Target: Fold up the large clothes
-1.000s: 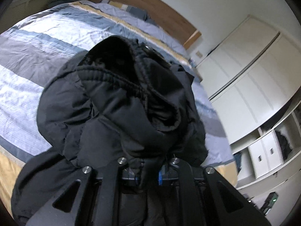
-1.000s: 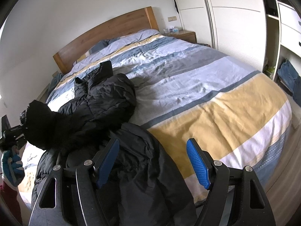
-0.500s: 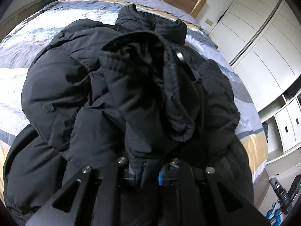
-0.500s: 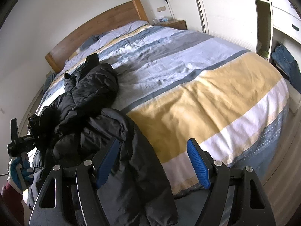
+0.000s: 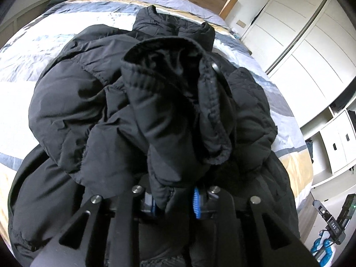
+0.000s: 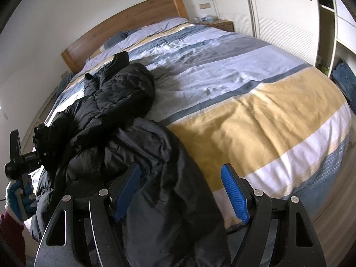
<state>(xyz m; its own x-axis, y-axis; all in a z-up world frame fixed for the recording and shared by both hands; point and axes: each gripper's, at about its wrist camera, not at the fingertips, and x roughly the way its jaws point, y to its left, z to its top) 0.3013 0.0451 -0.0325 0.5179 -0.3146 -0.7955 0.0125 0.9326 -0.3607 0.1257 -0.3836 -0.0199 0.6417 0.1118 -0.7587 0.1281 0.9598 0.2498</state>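
Observation:
A black puffer jacket (image 6: 115, 102) lies crumpled on the left side of the striped bed (image 6: 255, 111), its lower part draped over the front edge. In the left wrist view one sleeve (image 5: 173, 111) is folded over the jacket's body (image 5: 77, 111), cuff opening facing the camera. My left gripper (image 5: 174, 203) has its jaws opening; the sleeve's edge still hangs between the blue pads (image 5: 195, 202), with the right pad bare. My right gripper (image 6: 181, 191) stands open above the draped hem, with nothing gripped. A gloved hand (image 6: 20, 198) holds the left gripper at the bed's left side.
A wooden headboard (image 6: 124, 29) closes the far end of the bed. White wardrobe doors (image 6: 278, 11) and open shelves (image 5: 333, 138) line the right wall, with a nightstand (image 6: 222, 24) beside them. The bed's right half is bare bedspread.
My left gripper carried the sleeve forward and down onto the jacket's body, and its pads have parted. The right gripper sank a little toward the hem.

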